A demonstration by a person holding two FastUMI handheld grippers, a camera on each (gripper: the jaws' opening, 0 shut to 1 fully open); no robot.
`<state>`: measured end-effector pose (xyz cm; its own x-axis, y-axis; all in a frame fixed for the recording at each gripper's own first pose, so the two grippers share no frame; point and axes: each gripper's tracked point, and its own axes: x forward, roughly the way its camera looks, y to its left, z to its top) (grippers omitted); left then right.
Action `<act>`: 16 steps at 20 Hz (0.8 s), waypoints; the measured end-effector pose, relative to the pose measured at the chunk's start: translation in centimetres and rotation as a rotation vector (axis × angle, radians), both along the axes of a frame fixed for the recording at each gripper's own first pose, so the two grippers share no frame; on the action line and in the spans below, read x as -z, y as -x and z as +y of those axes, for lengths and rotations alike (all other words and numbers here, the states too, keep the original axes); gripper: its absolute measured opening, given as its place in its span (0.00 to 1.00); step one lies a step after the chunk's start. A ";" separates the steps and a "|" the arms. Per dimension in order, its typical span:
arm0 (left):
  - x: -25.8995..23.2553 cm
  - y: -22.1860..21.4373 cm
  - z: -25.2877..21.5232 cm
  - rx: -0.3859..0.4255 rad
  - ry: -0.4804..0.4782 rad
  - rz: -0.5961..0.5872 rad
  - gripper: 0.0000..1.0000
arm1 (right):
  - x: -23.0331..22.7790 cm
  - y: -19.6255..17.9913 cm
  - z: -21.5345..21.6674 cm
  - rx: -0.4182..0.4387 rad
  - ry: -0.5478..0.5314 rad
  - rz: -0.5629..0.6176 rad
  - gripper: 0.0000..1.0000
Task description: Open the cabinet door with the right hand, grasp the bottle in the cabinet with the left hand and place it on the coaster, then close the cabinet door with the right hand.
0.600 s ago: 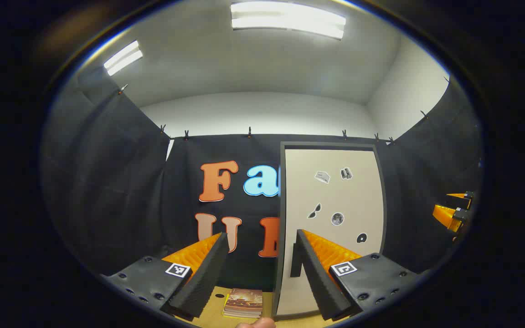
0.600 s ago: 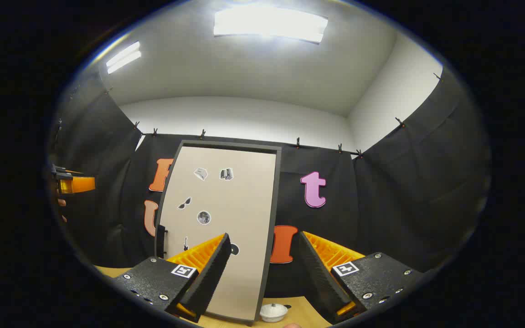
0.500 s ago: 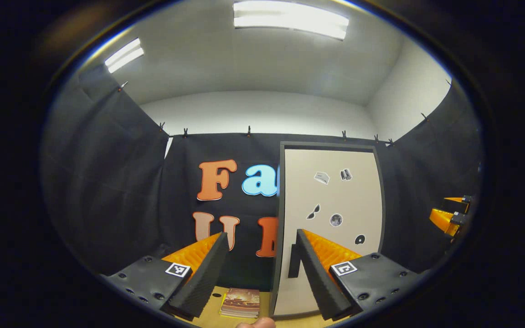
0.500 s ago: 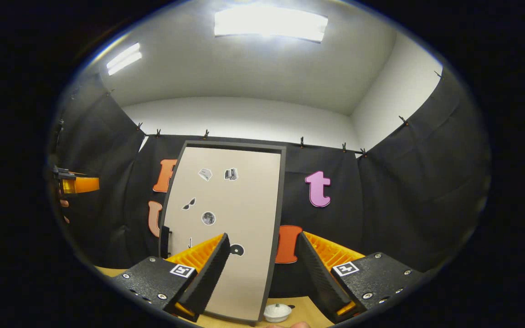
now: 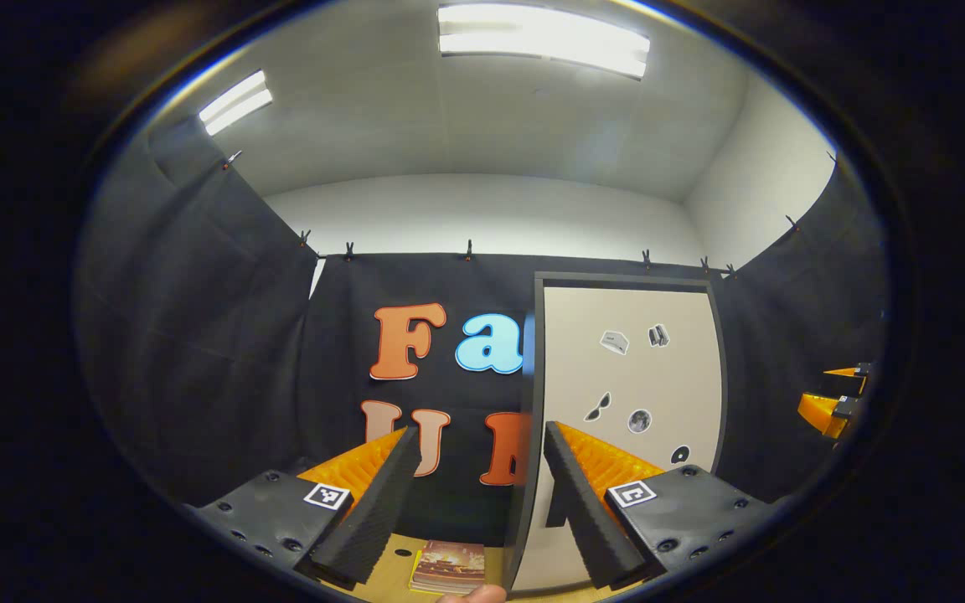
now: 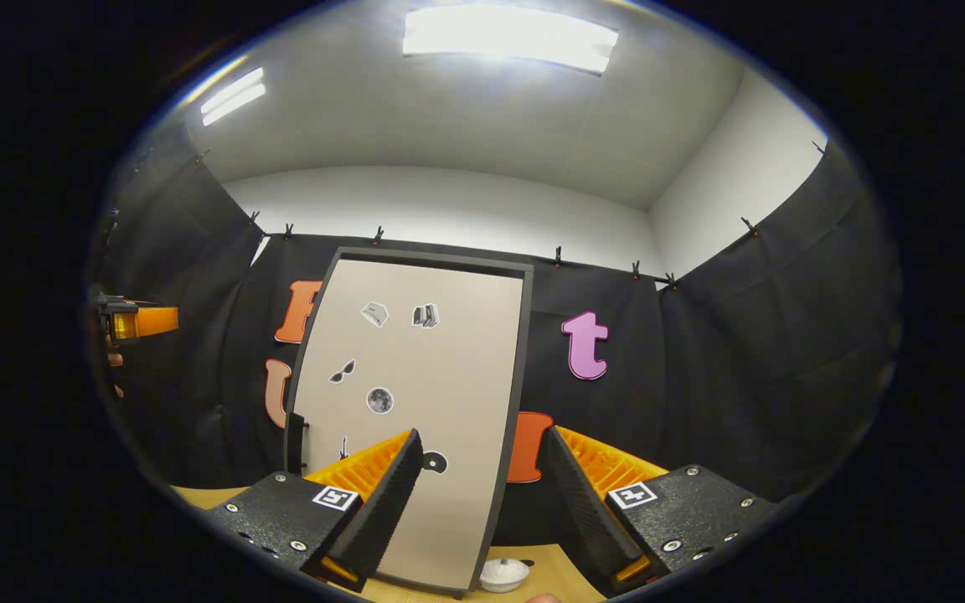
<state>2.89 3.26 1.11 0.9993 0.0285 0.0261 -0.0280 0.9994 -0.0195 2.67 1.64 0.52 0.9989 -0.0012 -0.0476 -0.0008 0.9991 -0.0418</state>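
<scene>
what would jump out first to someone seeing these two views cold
The tall pale cabinet door, dark-framed, dotted with small stickers and shut, stands against the booth's black cloth. Each view's bottom shows an open gripper, the left gripper and the right gripper. On the wooden table lie a small book and a little white lidded dish.

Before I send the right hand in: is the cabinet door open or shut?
Shut. The cabinet door sits flush in its dark frame with no gap showing the inside, and the handle is untouched; the right gripper hangs open, short of it.
</scene>
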 end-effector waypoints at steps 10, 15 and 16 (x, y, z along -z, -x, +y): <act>2.4 0.7 4.5 -0.043 -0.033 0.059 0.96 | 0.8 -0.4 4.9 -0.073 -0.025 -0.001 0.92; 3.8 1.7 7.0 -0.065 -0.046 0.078 0.96 | 2.8 -1.4 8.4 -0.121 -0.044 0.017 0.92; 3.9 1.8 7.3 -0.068 -0.047 0.082 0.96 | 3.4 -1.7 9.3 -0.132 -0.054 0.026 0.93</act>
